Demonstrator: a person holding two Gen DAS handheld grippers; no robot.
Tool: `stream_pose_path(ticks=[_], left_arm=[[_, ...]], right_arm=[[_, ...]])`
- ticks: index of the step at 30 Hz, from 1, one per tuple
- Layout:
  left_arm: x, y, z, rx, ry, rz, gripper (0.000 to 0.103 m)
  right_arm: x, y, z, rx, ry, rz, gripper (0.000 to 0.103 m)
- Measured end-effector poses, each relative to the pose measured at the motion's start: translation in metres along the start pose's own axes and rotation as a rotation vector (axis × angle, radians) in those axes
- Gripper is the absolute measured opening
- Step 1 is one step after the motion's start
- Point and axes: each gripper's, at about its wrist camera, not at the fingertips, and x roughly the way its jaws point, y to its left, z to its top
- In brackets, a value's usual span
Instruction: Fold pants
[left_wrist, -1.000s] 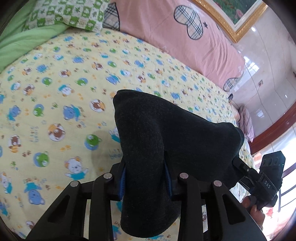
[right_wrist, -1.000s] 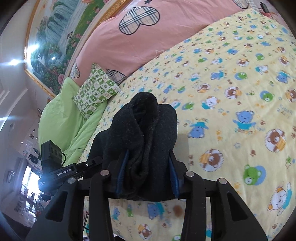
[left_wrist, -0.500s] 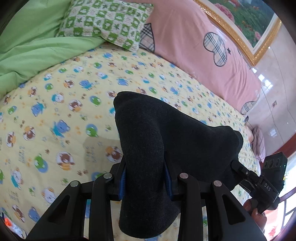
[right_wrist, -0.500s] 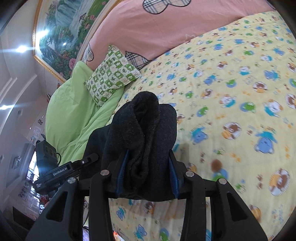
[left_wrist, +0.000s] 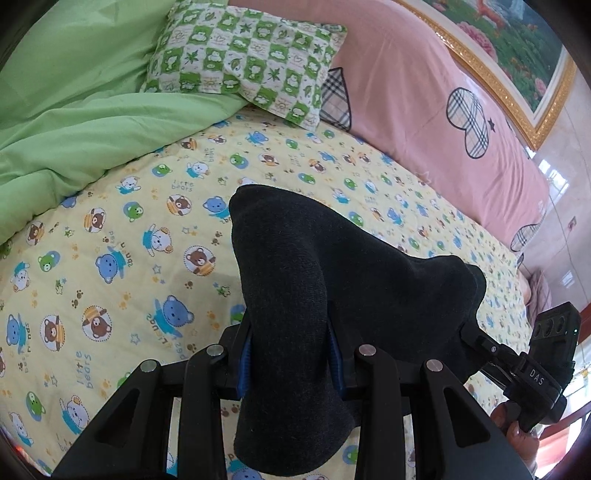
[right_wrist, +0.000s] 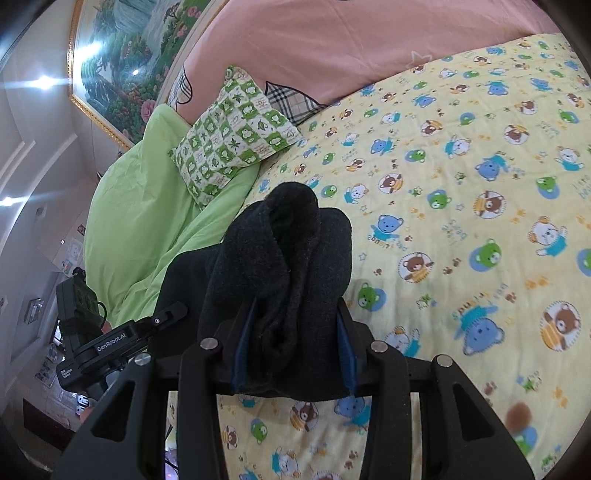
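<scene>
Dark charcoal pants (left_wrist: 295, 280) hang bunched above a yellow bear-print bed sheet (left_wrist: 110, 258). My left gripper (left_wrist: 290, 356) is shut on a thick fold of them, with the cloth draping over and below its blue pads. The same pants (right_wrist: 284, 266) fill my right gripper (right_wrist: 293, 354), which is shut on a rolled bundle of the fabric. The cloth stretches between both grippers. In the left wrist view the right gripper (left_wrist: 476, 334) shows at the lower right; in the right wrist view the left gripper (right_wrist: 173, 312) shows at the lower left. The fingertips are hidden by fabric.
A green checked pillow (left_wrist: 243, 59) and a light green duvet (left_wrist: 74, 110) lie at the bed's head end. A pink headboard cover with plaid hearts (left_wrist: 424, 110) runs behind, below a gold-framed painting (right_wrist: 122, 66). The yellow sheet (right_wrist: 480, 184) spreads wide to the right.
Both grippers have carried the pants sideways across the bed toward the pillow and the green duvet, which now fill more of each view. The grips on the cloth look unchanged.
</scene>
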Motion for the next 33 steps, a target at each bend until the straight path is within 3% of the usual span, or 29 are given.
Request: stream_pose_path(ticks=[8,11,13,17,21,25,33], left_arm=[[0.018,0.016,0.000,-0.015,0.017,0.029,0.034],[0.027,0.024,-0.005,-0.026,0.034,0.034,0.040],[0.030,0.026,-0.009,-0.026,0.035,0.033,0.051],[0.035,0.025,-0.014,0.013,0.022,0.072,0.060],[0.041,0.033,-0.018,-0.016,0.031,0.065,0.068],[0.042,0.037,-0.021,-0.051,0.032,0.045,0.069],[0.029,0.029,-0.028,-0.014,0.032,0.093,0.069]], right_arm=[[0.026,0.004,0.005,-0.064,0.016,-0.038,0.045],[0.036,0.002,0.004,-0.118,0.013,-0.120,0.049],[0.041,-0.002,0.004,-0.138,-0.011,-0.155,0.052],[0.044,-0.013,0.005,-0.151,-0.049,-0.180,0.065],[0.047,-0.025,0.006,-0.131,-0.046,-0.173,0.069],[0.049,-0.032,0.005,-0.118,-0.052,-0.171,0.074],[0.031,-0.039,0.002,-0.066,-0.101,-0.231,0.075]])
